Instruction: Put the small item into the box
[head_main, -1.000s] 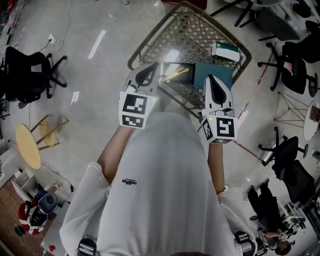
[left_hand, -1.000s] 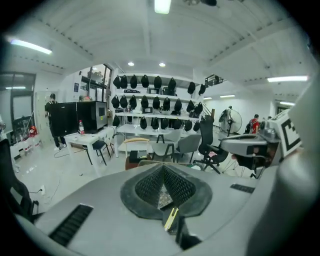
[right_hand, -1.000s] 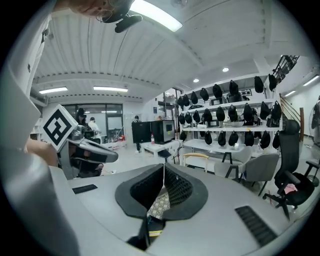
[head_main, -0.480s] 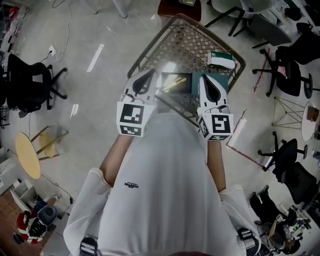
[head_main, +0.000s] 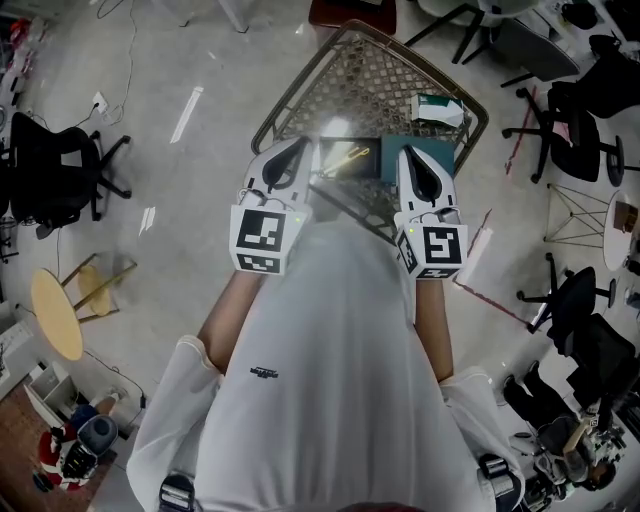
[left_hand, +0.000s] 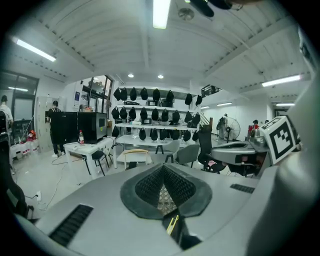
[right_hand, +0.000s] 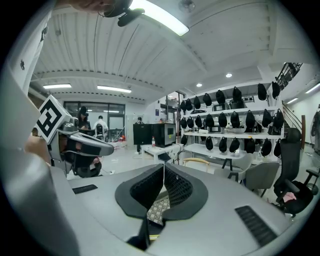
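An open dark box (head_main: 345, 161) lies on the woven mesh table (head_main: 370, 85), with a yellow small item (head_main: 352, 154) inside it. Beside it on the right rests a teal lid (head_main: 445, 157). My left gripper (head_main: 305, 152) hovers at the box's left edge, shut with nothing held. My right gripper (head_main: 413, 162) is over the teal lid's near-left corner, also shut and empty. In the left gripper view the closed pads (left_hand: 163, 170) meet, and the yellow item (left_hand: 172, 223) shows below them. The right gripper view shows closed pads (right_hand: 163, 170) above the mesh (right_hand: 159, 207).
A white and green carton (head_main: 440, 108) lies near the table's far right rim. Black office chairs stand at left (head_main: 50, 160) and right (head_main: 580, 110). A yellow round stool (head_main: 55, 305) is on the floor at left. Shelves of dark caps (left_hand: 150, 115) line the far wall.
The left gripper has lifted slightly; the right one has stayed put. Both jaws remain shut, and the head view has shifted a little over the table.
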